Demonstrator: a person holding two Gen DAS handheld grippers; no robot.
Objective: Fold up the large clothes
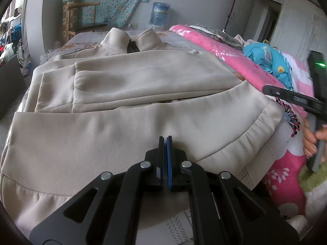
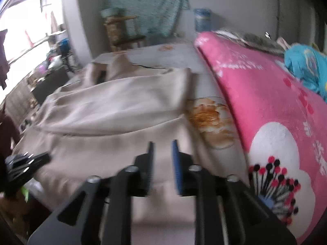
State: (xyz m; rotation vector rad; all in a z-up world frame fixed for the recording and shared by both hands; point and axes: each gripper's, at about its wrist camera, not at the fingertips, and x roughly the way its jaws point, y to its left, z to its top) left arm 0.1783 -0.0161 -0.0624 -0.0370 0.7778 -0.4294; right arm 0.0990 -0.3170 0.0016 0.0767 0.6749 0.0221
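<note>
L gripper (image 1: 165, 137) shut, R gripper (image 2: 162, 141) apart.

Soft daylight, blown-out window (image 2: 22, 26) at left, right wrist view motion-blurred, left wrist view sharp, fisheye-bent dark corners

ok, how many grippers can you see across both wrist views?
2. The left gripper is shut, empty, over the near hem of the beige fleece jacket. The right gripper is open, above the jacket's right side.

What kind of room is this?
Most likely a bedroom in a home: a bed with a pink blanket, a beige jacket spread on it, and a wooden chair by the wall.
</note>
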